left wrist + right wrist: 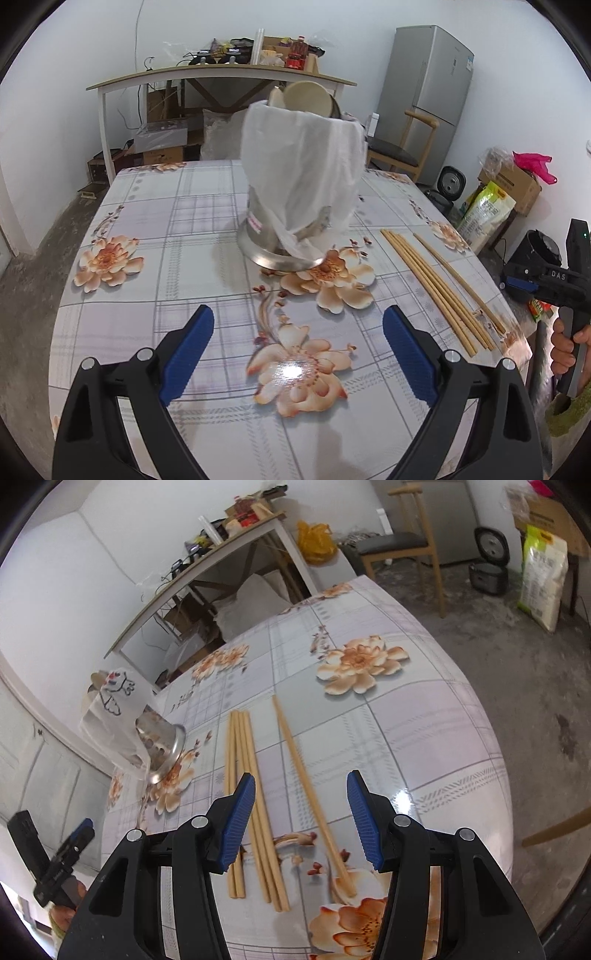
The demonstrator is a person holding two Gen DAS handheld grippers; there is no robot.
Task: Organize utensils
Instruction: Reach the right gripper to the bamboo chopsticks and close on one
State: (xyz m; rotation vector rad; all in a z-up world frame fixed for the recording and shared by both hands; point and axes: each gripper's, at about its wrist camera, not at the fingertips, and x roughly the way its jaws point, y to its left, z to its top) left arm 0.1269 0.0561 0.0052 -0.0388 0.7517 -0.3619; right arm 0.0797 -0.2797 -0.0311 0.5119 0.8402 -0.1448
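Looking along the left gripper (298, 356), its jaws spread wide over bare flowered tabletop (147, 229), one metal holder (295, 206) draped in white plastic stands at twelve o'clock, with five chopsticks (439, 291) lying at two o'clock. Only this view shows the holder's rim. From the right wrist, the right gripper (301, 819) is half spread, pinching nothing; four chopsticks bunch near its left pad (236, 823), one lies between the jaws, and the holder is at ten o'clock.
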